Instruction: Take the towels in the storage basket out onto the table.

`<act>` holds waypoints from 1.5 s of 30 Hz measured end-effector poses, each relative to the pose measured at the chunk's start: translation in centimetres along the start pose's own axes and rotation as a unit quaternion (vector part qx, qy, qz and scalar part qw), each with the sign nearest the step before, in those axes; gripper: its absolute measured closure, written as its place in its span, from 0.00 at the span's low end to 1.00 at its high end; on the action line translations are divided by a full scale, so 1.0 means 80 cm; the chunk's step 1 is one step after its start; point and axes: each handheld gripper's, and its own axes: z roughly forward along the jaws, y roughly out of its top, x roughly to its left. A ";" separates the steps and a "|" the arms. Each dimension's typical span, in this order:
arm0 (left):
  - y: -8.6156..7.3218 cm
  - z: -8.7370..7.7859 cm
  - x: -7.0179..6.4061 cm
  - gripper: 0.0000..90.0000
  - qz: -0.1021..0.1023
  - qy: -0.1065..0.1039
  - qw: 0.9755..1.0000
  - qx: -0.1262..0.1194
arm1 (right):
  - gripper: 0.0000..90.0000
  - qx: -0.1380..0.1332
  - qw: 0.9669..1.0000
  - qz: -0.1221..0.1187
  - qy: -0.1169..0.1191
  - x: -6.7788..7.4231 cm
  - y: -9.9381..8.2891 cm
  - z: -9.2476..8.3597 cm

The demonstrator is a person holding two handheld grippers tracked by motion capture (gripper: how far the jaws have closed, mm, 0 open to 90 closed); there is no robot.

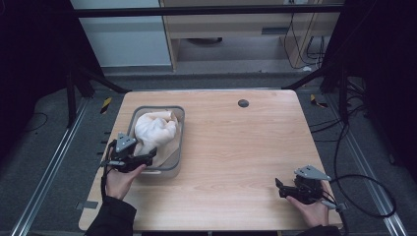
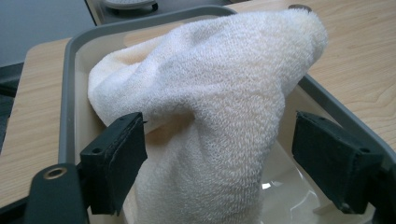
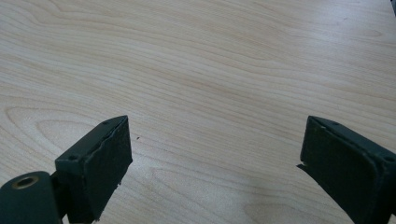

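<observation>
Terry-cloth white, the towel sits heaped in the grey bin at the table's left. Its lower fold lies between the spread jaws of the left gripper, so the grasp seems in hand; next, closing on it. The right gripper rests agape over bare wood. The bin's bottom is mostly hidden.

Towel in tub at table's left, left claw alongside.
</observation>
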 end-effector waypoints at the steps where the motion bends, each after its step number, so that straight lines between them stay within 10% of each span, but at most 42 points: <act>1: 0.000 0.001 0.000 0.19 0.002 0.000 1.000 0.002 | 0.10 0.001 1.000 0.000 0.001 0.000 0.000 0.000; 25: 0.000 0.030 -0.005 0.29 0.005 0.022 0.999 0.044 | 0.09 0.009 1.000 -0.009 0.002 0.000 -0.001 0.003; 45: 0.005 0.032 -0.003 0.65 -0.009 0.034 0.998 0.061 | 0.09 0.014 1.000 -0.009 0.004 0.002 -0.001 0.004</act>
